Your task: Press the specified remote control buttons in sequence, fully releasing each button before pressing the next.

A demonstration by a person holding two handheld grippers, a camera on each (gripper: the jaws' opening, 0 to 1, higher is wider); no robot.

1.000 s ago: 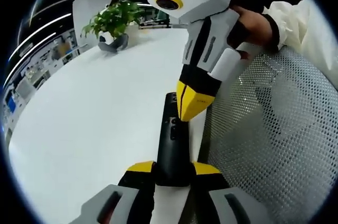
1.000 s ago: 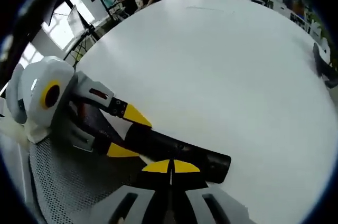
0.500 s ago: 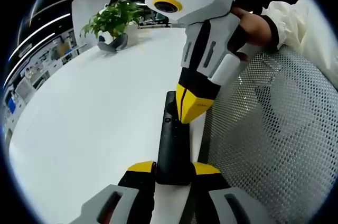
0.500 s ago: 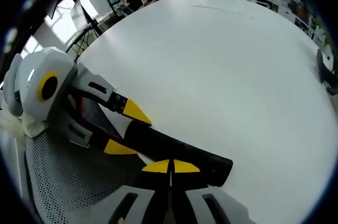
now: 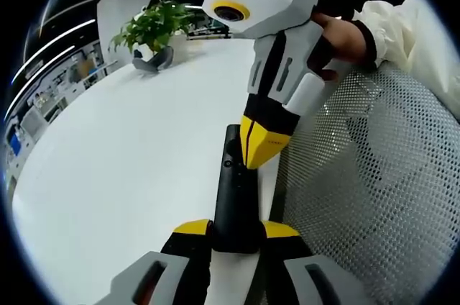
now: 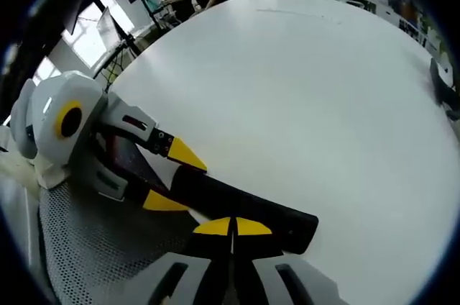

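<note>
Left gripper (image 5: 235,229) clamps the remote control (image 5: 233,190) — right gripper (image 5: 260,159) pressed closed, tips on its buttons.
The slim, matte black remote control lies at the edge of the smooth white surface (image 5: 129,154), beside a perforated mesh panel (image 5: 366,175); yellow jaw tips grip its near end.

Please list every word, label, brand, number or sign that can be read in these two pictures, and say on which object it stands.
None can be read.
Long black remote control: its buttons show as small marks; any symbols are too small to read.
Yellow-tipped right tongs: faint marks on the yellow tip, too blurred to read.
Background shelves and screens past the round white table: too small and blurred to read.
</note>
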